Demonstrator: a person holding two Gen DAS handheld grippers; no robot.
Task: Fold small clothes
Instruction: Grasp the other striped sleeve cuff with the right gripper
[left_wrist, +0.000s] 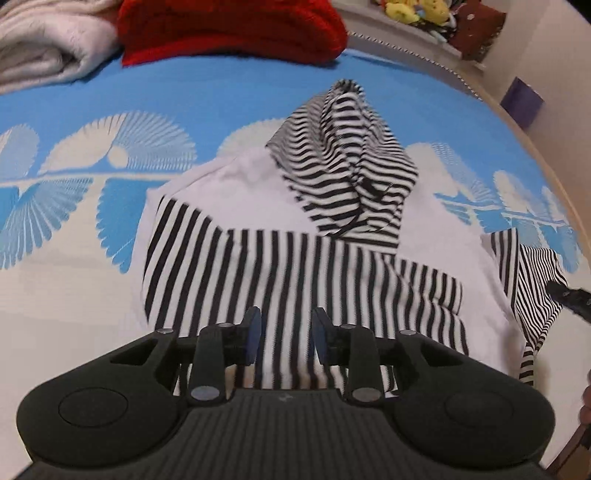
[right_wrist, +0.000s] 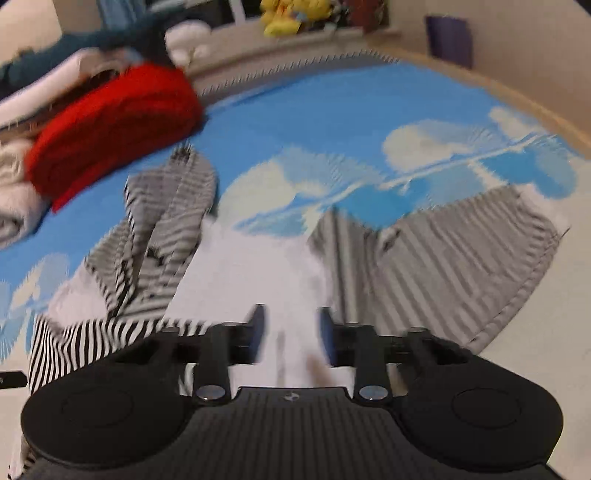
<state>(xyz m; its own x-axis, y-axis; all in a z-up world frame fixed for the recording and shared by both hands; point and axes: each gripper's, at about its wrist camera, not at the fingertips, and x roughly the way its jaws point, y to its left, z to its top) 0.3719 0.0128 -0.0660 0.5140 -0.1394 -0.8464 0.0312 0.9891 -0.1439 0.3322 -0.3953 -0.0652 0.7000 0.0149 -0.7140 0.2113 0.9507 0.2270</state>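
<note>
- The striped garment (left_wrist: 295, 266) is a small black-and-white top with plain white panels; it lies partly spread on the bed, its broad vertical-striped panel at the centre of the left wrist view, just beyond the tool tips; a crumpled striped part (left_wrist: 347, 162), finer in stripe, is heaped toward 12 o'clock; another striped flap (left_wrist: 532, 280) trails off toward 3 o'clock.
- In the right wrist view the same garment is motion-blurred; a white panel (right_wrist: 258, 266) runs up the middle; a greyed striped section (right_wrist: 443, 258) with a stitched curved hem lies toward 3 o'clock.
- The left tool (left_wrist: 286, 332) hangs above the striped panel, its blue-padded fingers partly apart with nothing gripped; cloth shows through the gap.
- The right tool (right_wrist: 291, 332) has a similar gap between its fingers over the white panel; whether it pinches any cloth I cannot tell through the blur.
- The bed carries a blue bedspread (left_wrist: 184, 92) with a white fan pattern.
- At 11 o'clock sit a red knit (left_wrist: 229, 29) and a pale folded blanket (left_wrist: 48, 48), touching each other, well apart from the garment.
- Yellow soft toys (right_wrist: 291, 14) rest on a ledge at 12 o'clock; a purple box (right_wrist: 448, 40) stands at 1 o'clock against the wall.
- The bed's edge (left_wrist: 554, 177) curves down the 3 o'clock side, near the trailing flap; open bedspread lies toward 9 o'clock.
</note>
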